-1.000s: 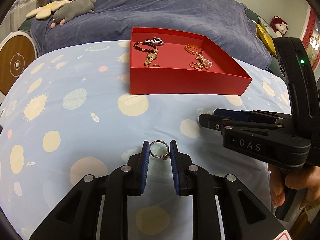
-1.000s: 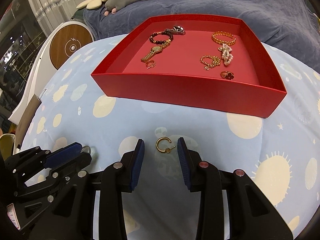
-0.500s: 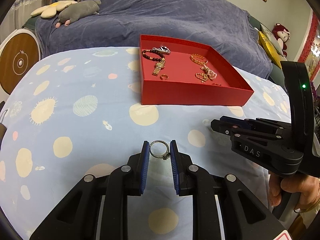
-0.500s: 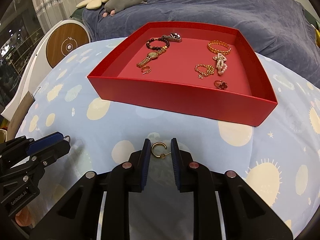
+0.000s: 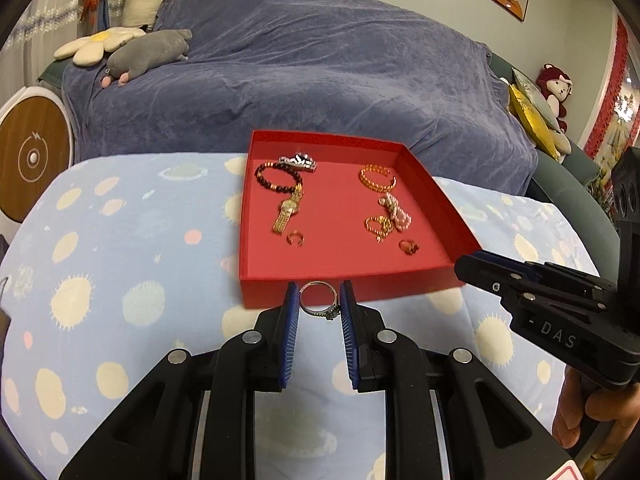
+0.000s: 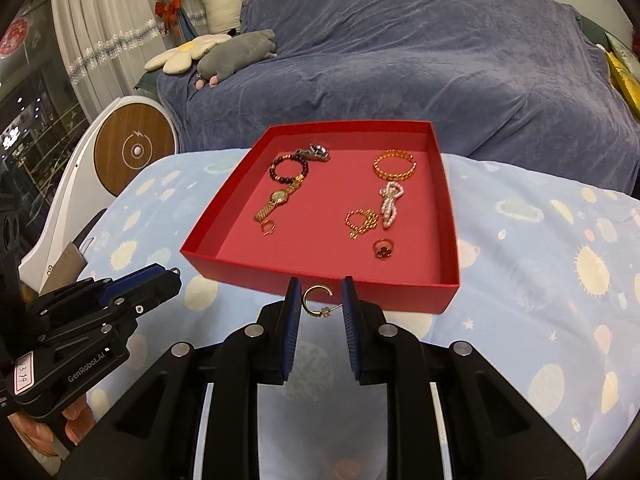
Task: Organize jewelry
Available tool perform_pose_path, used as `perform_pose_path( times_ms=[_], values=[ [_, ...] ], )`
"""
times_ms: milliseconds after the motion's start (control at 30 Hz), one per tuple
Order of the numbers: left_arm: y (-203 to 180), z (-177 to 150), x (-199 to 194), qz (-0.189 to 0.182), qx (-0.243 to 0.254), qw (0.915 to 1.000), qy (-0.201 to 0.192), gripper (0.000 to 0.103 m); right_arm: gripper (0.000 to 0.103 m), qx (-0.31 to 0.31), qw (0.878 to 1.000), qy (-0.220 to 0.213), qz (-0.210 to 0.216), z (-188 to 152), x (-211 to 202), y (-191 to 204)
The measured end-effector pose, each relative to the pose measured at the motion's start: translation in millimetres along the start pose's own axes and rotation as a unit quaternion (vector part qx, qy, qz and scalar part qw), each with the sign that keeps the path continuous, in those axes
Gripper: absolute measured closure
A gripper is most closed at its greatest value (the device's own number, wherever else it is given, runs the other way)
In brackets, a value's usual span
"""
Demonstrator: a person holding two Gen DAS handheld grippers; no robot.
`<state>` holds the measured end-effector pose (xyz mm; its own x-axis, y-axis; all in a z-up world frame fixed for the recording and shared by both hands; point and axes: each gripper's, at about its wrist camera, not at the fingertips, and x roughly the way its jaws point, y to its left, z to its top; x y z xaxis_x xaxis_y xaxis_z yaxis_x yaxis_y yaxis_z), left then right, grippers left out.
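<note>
While the left tongs (image 5: 319,306) pinch a silver ring (image 5: 318,302) with a small dark stone setting between their blue pads, the right tongs (image 6: 319,303) are clamped on a gold hoop earring (image 6: 316,300), post sticking out to the right. The right jaws have just been closing, and the earring sits between them now. Both pieces are up off the cloth, just on the near side of the red tray (image 5: 420,286), right in front of its near wall.

Inside the tray, left half: a dark bead bracelet (image 6: 289,168), a sparkly silver clip (image 6: 314,152) at the far end, a gold watch (image 6: 278,198), and a little gold ring (image 6: 267,227) closest to us. Right half: a gold chain bangle (image 6: 394,166) at the far end, a pearl piece (image 6: 390,202), a thin gold chain bracelet (image 6: 361,220), then a ring with a dark red stone (image 6: 383,248) nearest.

Tray sits on a pale blue cloth with cream planets and suns (image 5: 120,280). Beyond that there's a sofa under a purple-blue throw (image 6: 440,60), with a flower cushion (image 6: 182,54) and a grey plush (image 6: 236,54) on its far left. A round white-and-wood thing (image 6: 134,152) stands at the left.
</note>
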<state>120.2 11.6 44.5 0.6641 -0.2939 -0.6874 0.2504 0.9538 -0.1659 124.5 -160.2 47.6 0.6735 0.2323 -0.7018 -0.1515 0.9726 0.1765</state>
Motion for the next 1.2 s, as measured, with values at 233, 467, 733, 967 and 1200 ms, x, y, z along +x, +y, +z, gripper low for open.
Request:
perform_pose_path(
  times_ms=[233,467,733,967,1200],
  values=[
    [-11,39,34,0.011,0.023,0.9996,-0.008,0.085,0.083,0.016,1.0,0.0,-0.005,33,28,-17],
    [-3,42,80,0.031,0.033,0.9987,0.02,0.085,0.083,0.011,1.0,0.015,-0.002,40,71,-8],
    [4,37,103,0.039,0.027,0.9979,0.045,0.085,0.083,0.013,0.999,0.034,0.009,36,99,-3],
    [6,35,107,0.043,0.022,0.9975,0.052,0.085,0.083,0.003,0.999,0.035,0.008,36,107,0],
    [7,34,105,0.07,0.017,0.9962,0.049,0.074,0.075,0.002,1.0,0.025,-0.011,37,100,-1]
  ],
)
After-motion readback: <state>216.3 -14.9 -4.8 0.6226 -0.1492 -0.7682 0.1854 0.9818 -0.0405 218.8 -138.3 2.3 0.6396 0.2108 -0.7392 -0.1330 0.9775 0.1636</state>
